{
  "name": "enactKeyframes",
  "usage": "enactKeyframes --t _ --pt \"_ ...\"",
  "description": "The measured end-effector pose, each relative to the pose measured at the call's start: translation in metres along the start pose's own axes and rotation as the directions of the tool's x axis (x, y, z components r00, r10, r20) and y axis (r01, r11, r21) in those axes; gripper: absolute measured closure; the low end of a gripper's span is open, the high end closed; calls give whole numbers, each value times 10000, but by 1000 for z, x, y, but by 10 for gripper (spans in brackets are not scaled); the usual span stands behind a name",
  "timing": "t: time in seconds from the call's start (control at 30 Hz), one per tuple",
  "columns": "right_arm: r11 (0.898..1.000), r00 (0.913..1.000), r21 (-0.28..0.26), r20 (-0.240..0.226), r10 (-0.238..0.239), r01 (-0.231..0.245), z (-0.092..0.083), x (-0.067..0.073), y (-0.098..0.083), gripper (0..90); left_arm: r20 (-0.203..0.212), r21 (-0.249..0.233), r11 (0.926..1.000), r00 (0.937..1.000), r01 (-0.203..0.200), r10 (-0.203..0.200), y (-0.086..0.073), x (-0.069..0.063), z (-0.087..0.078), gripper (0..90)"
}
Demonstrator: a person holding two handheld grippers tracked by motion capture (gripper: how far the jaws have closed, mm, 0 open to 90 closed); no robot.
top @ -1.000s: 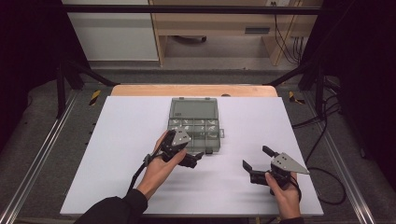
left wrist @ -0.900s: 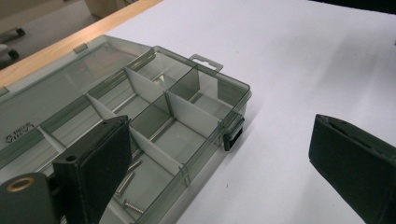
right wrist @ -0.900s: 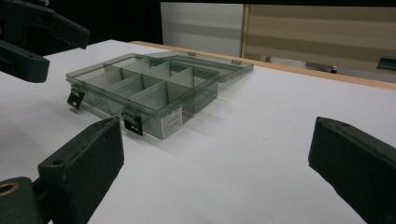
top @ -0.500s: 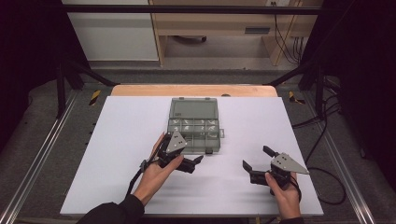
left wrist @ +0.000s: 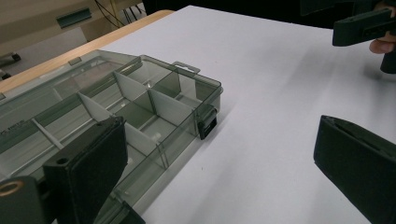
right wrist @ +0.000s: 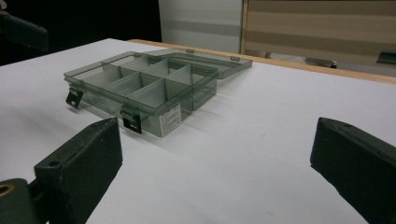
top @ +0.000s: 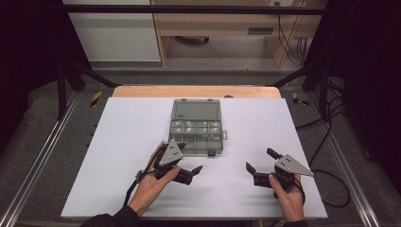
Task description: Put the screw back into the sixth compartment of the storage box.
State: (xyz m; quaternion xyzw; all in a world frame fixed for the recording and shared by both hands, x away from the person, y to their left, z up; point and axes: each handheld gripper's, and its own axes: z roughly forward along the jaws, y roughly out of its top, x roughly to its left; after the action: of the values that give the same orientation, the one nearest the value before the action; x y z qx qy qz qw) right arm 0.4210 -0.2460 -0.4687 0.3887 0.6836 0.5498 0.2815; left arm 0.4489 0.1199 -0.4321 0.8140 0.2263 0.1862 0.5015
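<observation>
A smoky clear plastic compartment box [top: 196, 134] lies mid-table with its lid [top: 196, 109] folded flat on the far side; two latches hang from its near wall. My left gripper [top: 190, 158] is open just in front of the box's near left corner, nothing between its jaws. In the left gripper view the box [left wrist: 140, 107] is beside the left jaw of my gripper [left wrist: 219, 140]. My right gripper [top: 260, 159] is open on the near right of the table, apart from the box. In the right gripper view the box [right wrist: 140, 88] is ahead of the empty right gripper [right wrist: 217, 140].
The white table top [top: 118, 142] has a wooden strip [top: 196, 91] along its far edge. Metal rails and cables run on the floor at both sides. The right gripper [left wrist: 364, 25] appears far off in the left gripper view.
My left gripper has drawn back a little from the box's front edge toward the person. The right gripper and the box have stayed put.
</observation>
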Motion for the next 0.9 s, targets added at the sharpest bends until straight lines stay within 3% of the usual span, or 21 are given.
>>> enactKeyframes --t 0.23,0.33,0.7,0.9 --pt "10000 10000 30 -85 45 -44 0 -1 0 25 -269 -244 9997 9996 29 -36 -7 3 -14 37" --pt "10000 10000 45 -71 28 -28 0 -1 0 23 -389 -518 9981 9986 339 -359 -11 7 -23 38" --pt "9999 9999 126 -119 -102 103 1 0 -1 23 -799 -1204 9894 9926 812 -912 -21 22 -47 38" --pt "9998 9998 138 -166 -129 132 1 0 -1 25 -932 -1353 9876 9913 798 -929 -26 29 -56 37"
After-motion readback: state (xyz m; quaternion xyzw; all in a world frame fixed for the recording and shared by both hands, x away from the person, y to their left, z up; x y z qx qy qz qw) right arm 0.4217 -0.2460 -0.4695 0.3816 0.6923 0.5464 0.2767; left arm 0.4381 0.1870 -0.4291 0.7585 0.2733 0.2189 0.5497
